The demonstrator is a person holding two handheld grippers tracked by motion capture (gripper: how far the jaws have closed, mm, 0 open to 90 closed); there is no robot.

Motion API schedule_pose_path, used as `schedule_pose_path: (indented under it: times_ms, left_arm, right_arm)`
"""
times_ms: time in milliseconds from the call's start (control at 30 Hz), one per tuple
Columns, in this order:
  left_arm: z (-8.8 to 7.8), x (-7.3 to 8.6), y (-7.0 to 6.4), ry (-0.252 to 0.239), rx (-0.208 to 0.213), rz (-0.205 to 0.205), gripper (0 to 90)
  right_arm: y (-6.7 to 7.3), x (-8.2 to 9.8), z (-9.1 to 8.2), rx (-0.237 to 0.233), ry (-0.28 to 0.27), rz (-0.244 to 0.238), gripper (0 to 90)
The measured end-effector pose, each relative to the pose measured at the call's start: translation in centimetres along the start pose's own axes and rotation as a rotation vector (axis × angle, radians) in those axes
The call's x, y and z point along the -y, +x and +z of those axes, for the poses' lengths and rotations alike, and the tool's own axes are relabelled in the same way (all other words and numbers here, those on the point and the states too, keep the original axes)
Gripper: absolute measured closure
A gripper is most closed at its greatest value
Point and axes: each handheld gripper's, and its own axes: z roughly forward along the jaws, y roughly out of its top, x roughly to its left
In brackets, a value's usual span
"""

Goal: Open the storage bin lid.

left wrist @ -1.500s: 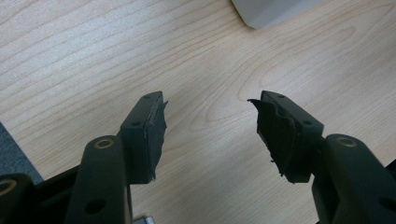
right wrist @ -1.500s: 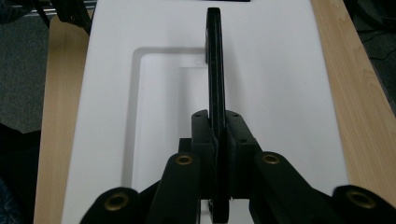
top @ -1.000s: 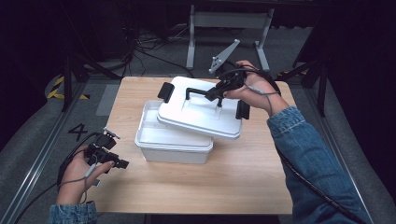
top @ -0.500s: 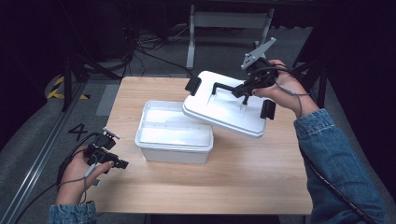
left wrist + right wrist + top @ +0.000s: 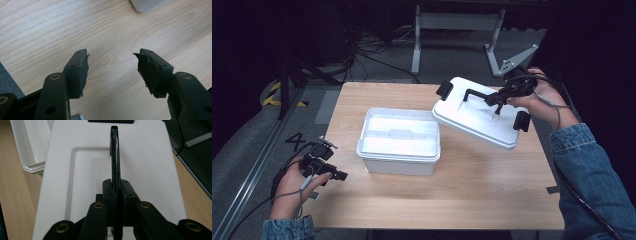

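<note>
A white plastic box (image 5: 399, 142) stands open at the middle of the wooden table (image 5: 472, 185), its inside bare. Its white lid (image 5: 477, 117) hangs tilted in the air to the right of the box, black clips at both ends. My right gripper (image 5: 497, 99) is shut on the lid's black handle (image 5: 115, 157), which runs between the jaws in the right gripper view over the lid (image 5: 150, 165). My left gripper (image 5: 337, 175) rests low at the table's front left corner, open, with only bare wood (image 5: 112, 32) between its jaws.
A corner of the white box (image 5: 147, 4) shows at the top of the left gripper view. Beyond the table's far edge stand a grey metal stand (image 5: 457, 22) and loose cables (image 5: 357, 47) on the floor. A marking "4" (image 5: 294, 140) lies left of the table.
The right gripper has lifted the lid off the box and carried it to the right, clear of the opening. The left gripper has stayed put.
</note>
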Motion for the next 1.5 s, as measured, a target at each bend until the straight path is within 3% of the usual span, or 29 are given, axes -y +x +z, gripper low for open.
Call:
schedule_pose_path:
  times_ms: [133, 467, 1100, 1500]
  left_arm:
    - [-0.1, 0.1, 0.2, -0.003, -0.013, 0.003, 42.1]
    - [0.1, 0.1, 0.2, 0.002, -0.001, -0.011, 42.0]
    - [0.5, 0.0, 0.4, 0.010, -0.010, -0.005, 40.7]
    - [0.8, 0.0, 0.4, 0.016, -0.013, 0.004, 41.2]
  right_arm:
    - [-0.6, 1.5, -0.5, 0.010, -0.001, 0.026, 84.6]
    - [-1.5, 4.1, -0.3, 0.009, 0.009, 0.073, 84.6]
    - [-2.1, 9.6, 6.0, -0.049, 0.067, 0.143, 84.5]
    - [-1.9, 12.2, 9.7, -0.081, 0.098, 0.173, 84.5]
